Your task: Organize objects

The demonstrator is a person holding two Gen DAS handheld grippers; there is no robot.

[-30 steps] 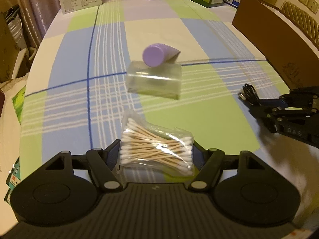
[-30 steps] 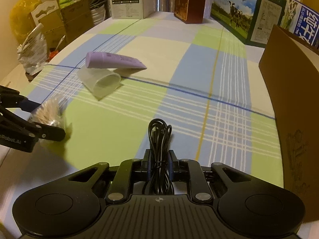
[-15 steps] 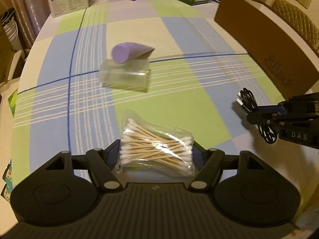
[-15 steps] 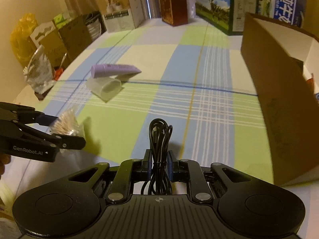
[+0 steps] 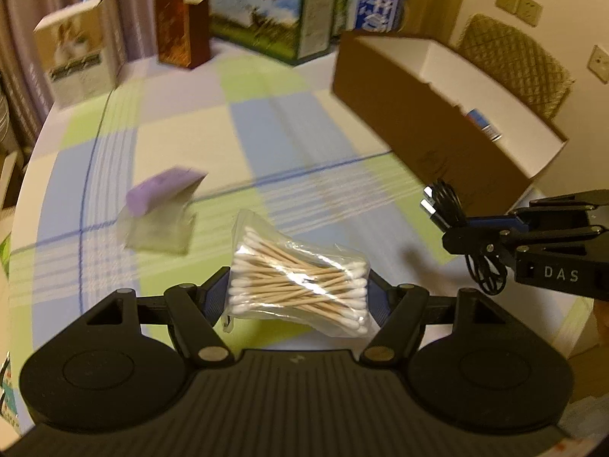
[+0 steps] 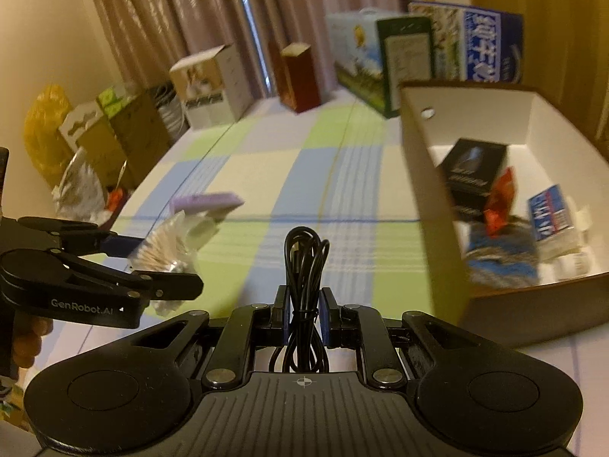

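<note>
My left gripper (image 5: 298,289) is shut on a clear bag of cotton swabs (image 5: 300,278) and holds it above the checked tablecloth; it also shows in the right wrist view (image 6: 163,255). My right gripper (image 6: 303,314) is shut on a coiled black cable (image 6: 304,266), seen at the right of the left wrist view (image 5: 445,205). A brown cardboard box (image 6: 430,198) stands at the right and holds several packets. A purple tube (image 5: 160,190) and a clear cup (image 5: 160,228) lie on the cloth at the left.
Several printed cartons (image 5: 266,30) and a dark red box (image 5: 182,34) stand along the table's far edge. A wicker chair (image 5: 514,64) is behind the brown box. Bags and boxes (image 6: 76,141) crowd the floor at the left.
Both grippers have risen and tilted up, each with its load. The views now reach over the brown box's rim and show its inside.
</note>
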